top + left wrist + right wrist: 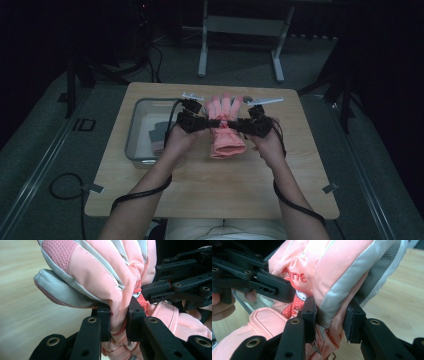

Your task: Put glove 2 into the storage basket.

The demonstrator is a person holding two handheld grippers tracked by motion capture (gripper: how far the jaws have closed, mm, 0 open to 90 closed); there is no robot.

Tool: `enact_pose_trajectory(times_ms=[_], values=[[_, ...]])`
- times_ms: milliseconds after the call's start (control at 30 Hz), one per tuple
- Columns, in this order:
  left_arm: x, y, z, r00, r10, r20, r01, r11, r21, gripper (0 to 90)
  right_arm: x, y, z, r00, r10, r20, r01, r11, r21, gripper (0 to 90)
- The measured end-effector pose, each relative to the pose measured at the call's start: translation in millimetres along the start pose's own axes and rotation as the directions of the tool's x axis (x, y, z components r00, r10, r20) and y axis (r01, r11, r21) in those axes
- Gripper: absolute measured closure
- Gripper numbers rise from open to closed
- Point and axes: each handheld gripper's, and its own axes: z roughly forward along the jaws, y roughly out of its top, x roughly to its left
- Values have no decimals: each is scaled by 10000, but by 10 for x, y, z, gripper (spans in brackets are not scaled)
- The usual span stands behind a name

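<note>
My left gripper [119, 322] is clamped on a fold of the pink glove [100, 272] near its wrist, the fabric bunched tight between the two jaws. My right gripper [329, 320] is clamped on the glove's opposite edge, where a grey strip runs down the side; how firmly its outer jaw presses there I cannot tell for sure, though the fabric fills the gap.

From the high view the pinch points themselves are too small and dim to make out: the left gripper [212, 121] and right gripper [239, 123] meet at the glove [226, 132] from either side, and I see only that it hangs between them above the table [210, 185]. Its cuff is cut off at the bottom of both gripper views. The printing on the glove is partly covered by the other gripper's jaw in the right gripper view.

The high view gives me the grey bin [137, 135] to the left of the glove, with dark and pinkish items inside that I cannot identify.

Both hands are raised off the tabletop, forearms reaching in from the near edge, grippers pointing inward toward each other.
</note>
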Motion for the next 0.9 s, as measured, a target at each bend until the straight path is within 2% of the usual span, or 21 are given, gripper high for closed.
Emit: enact_pose_trajectory(times_ms=[133,167,233,467,567,600,733,767,900], values=[[75,58,-181,9998,-51,-192,47,9998,-211,763,108,182,70,9997,-202,-106,201,9998,-55,663],[75,58,-181,9998,-51,-192,47,9998,-211,763,108,182,70,9997,-202,-106,201,9998,-55,663],[127,92,-302,9990,7,-445,-17,9997,-227,763,186,295,139,9993,-339,-177,338,9994,-60,663],[248,139,-589,9959,-83,-899,47,9992,-402,763,372,517,305,9976,-550,-425,546,9985,-107,663],[300,138,-673,9953,-170,-958,124,9988,-484,763,432,584,359,9969,-641,-458,639,9979,-50,663],[351,128,-757,9944,-248,-1028,193,9983,-549,763,462,616,388,9965,-677,-492,675,9977,-54,663],[445,102,-912,9908,-298,-1318,228,9983,-544,763,608,741,552,9939,-840,-722,844,9964,34,663],[445,102,-912,9908,-298,-1318,228,9983,-544,763,608,741,552,9939,-840,-722,844,9964,34,663],[596,28,-1114,9861,-548,-1570,445,9967,-685,763,780,860,753,9904,-1064,-879,1085,9939,196,663]])
